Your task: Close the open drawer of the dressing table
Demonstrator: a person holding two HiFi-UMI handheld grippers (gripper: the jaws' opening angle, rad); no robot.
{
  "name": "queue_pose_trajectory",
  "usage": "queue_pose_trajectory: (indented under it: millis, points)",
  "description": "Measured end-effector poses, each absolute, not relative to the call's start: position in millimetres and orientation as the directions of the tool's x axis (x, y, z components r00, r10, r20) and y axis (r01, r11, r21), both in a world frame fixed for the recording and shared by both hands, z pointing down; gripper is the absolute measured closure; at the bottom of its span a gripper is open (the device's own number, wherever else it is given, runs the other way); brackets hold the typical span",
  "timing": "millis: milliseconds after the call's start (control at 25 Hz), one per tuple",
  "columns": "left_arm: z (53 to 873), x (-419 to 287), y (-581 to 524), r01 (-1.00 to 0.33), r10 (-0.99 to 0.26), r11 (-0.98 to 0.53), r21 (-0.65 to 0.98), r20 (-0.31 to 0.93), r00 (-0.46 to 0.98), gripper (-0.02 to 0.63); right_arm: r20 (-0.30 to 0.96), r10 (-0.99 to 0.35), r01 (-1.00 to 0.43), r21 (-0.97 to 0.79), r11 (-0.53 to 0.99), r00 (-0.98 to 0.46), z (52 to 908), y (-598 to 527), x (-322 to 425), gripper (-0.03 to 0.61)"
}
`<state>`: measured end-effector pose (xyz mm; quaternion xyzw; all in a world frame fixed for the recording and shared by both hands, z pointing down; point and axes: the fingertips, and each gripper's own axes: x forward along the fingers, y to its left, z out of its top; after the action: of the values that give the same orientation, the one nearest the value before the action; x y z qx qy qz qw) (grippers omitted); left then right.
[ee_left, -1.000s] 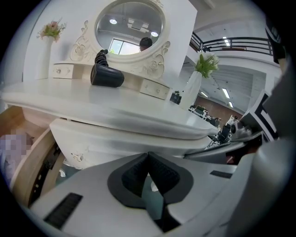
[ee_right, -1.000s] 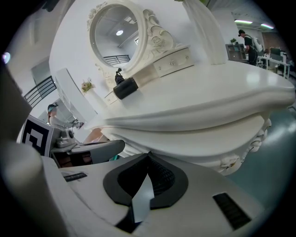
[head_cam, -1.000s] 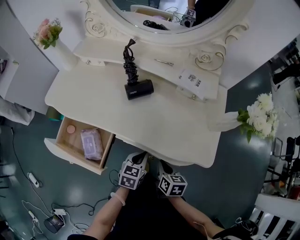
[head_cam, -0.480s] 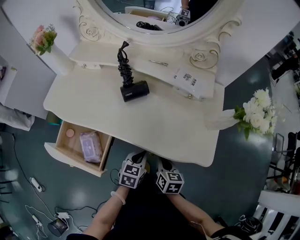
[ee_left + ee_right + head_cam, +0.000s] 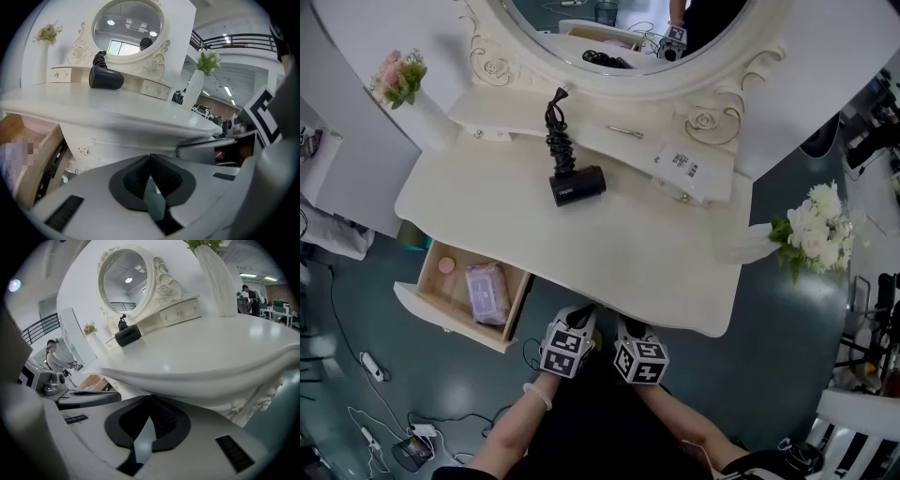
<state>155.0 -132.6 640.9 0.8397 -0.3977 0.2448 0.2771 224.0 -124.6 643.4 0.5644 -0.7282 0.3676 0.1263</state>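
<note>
— How do your tools stand?

— Both closed and empty. My left tool (image 5: 150,157) has its pads pressed tip to tip, and my right tool (image 5: 150,397) the same. They sit side by side just under the front edge of the counter (image 5: 619,244).

— And the drawer?

— The drawer (image 5: 441,312) stands pulled out at the counter's left front, apart from my left tool and untouched.

— Any writing you can read?

— None. The black hair dryer (image 5: 577,185) carries white print on its barrel, and the white leaflet (image 5: 686,167) below the mirror (image 5: 581,23) has dark print. Both are too small to make out.

— What does one view give that another lacks?

— Only the head view looks into the drawer: a purple packet (image 5: 486,291) and a small round pink thing (image 5: 445,265) lie there. The left gripper view shows its wooden side from low down. The right gripper view catches just a sliver of it, but brings the white vase (image 5: 218,282) near.

— Anything different from a second ago?

— Hardly. The drawer is out as far as before and my tools keep their place. The head view has only shifted a little.
</note>
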Motion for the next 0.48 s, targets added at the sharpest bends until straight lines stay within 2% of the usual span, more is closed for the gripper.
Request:
queue_pose_trajectory:
  millis: [240, 480]
  points:
    - [622, 135, -120, -0.82, -0.568, -0.481, 0.311, 0.602, 0.561, 0.594, 0.61, -0.7, -0.893, -0.442, 0.09, -0.372, 642, -123, 215, 0.554]
    - [563, 124, -106, -0.795, -0.638, -0.482, 0.368, 0.475, 0.606, 0.594, 0.538, -0.663, -0.832, -0.493, 0.254, -0.521, 606, -118, 184, 0.554]
